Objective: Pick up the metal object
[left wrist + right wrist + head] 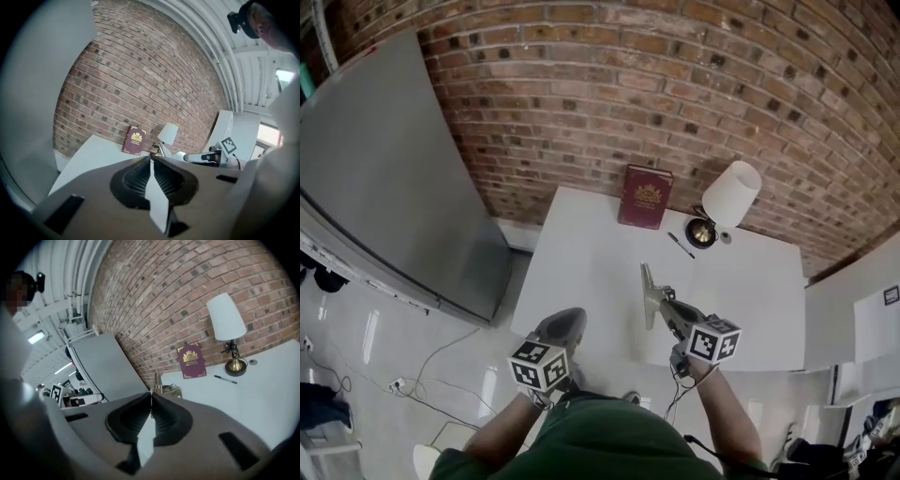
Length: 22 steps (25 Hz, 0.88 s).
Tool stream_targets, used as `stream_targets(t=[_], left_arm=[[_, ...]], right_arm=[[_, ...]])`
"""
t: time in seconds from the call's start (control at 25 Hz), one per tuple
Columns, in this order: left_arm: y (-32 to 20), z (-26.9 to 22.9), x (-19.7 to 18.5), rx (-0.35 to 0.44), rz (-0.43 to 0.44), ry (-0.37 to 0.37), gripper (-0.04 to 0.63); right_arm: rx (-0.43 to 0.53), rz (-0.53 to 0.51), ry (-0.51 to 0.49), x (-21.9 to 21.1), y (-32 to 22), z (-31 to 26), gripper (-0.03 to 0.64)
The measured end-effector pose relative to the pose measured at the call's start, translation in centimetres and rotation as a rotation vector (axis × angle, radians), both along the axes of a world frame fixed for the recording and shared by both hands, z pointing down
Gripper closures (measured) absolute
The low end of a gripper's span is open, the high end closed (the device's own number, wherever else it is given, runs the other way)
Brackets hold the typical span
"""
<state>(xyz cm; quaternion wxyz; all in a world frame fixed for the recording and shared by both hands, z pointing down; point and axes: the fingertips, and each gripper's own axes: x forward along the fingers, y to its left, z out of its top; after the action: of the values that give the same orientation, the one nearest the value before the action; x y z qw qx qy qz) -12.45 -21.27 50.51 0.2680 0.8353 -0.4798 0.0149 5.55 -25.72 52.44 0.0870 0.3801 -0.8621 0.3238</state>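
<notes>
The metal object [648, 291] is a thin grey-and-brass piece. It stands on end over the front part of the white table [581, 253], and my right gripper [660, 304] is shut on its lower end. In the right gripper view it sticks out [162, 390] just past the closed fingertips. My left gripper [571, 319] hangs at the table's front left edge with its jaws together and nothing in them. From the left gripper view the right gripper [202, 157] shows across the table with the metal object [160, 150] at its tip.
A dark red book [644, 197] leans on the brick wall at the table's back. A white-shaded lamp [731, 195] with a brass base stands to its right, a black pen [681, 245] in front. A large grey panel [384, 187] stands at left.
</notes>
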Motion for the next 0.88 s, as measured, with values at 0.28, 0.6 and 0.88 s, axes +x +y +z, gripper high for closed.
stream_targets(t=[0.28,0.6,0.88], left_arm=[[0.0,-1.2,2.4,0.035,-0.001,0.006,0.575],[-0.7,-4.1,3.3,0.099,-0.028,0.014,0.575],[-1.1,-4.9,2.2,0.113,-0.064,0.017,0.575]], right_arm=[[0.193,0.026,0.03,2.7,0.7,-6.9,0.604],[0.369,0.077,0.042,5.3,0.9,-13.5,0.606],[0.491,0.106,0.064,6.2,1.3,-18.0,0.606]])
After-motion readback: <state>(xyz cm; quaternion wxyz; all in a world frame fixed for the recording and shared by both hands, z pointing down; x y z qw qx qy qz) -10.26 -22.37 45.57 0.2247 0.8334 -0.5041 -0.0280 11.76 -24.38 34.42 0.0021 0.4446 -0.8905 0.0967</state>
